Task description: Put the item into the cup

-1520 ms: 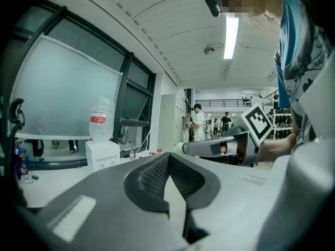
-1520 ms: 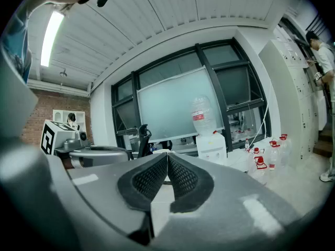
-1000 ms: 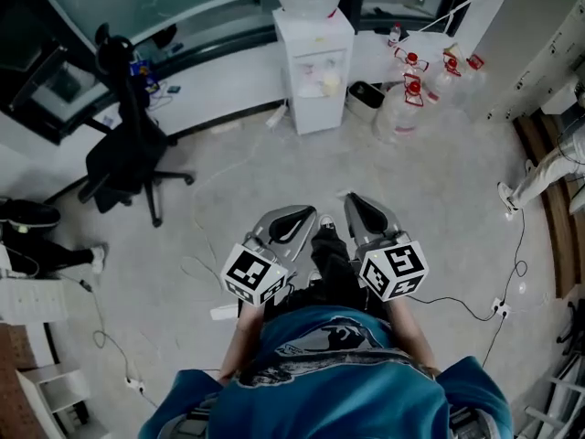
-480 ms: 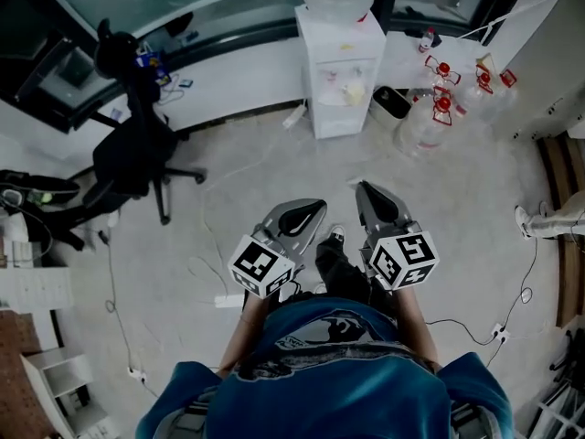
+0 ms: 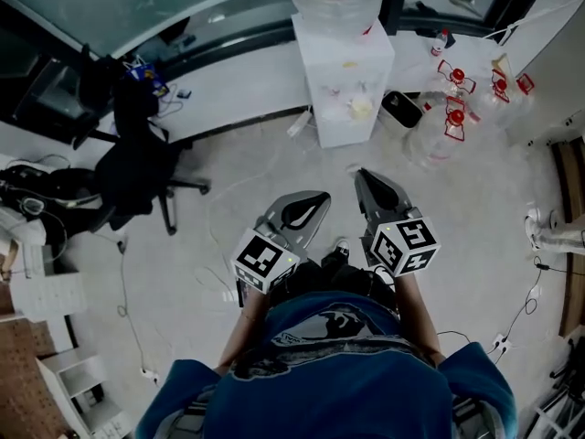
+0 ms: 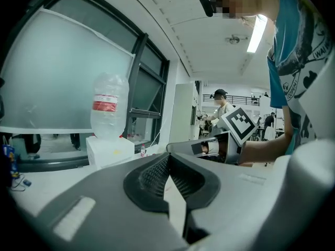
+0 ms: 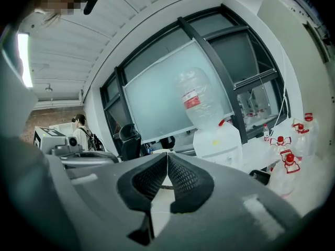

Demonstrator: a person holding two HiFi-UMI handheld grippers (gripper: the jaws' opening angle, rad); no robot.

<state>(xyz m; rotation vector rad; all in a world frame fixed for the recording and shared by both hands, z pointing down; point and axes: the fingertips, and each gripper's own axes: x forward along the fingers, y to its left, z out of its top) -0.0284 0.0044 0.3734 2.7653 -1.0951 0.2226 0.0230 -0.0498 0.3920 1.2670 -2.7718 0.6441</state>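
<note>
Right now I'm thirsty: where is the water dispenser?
Head view, top centre: the water dispenser stands against the white ledge, spare bottles on the floor to its right.

A pale grey floor (image 5: 274, 167) runs to a white ledge (image 5: 228, 85) under dark-framed frosted windows (image 7: 167, 95) on the far side. A white water dispenser (image 5: 343, 80) stands against it, with spare jugs (image 5: 448, 131) to its right and a black office chair (image 5: 137, 167) at left. A strip light (image 6: 257, 33) glows overhead.
</note>
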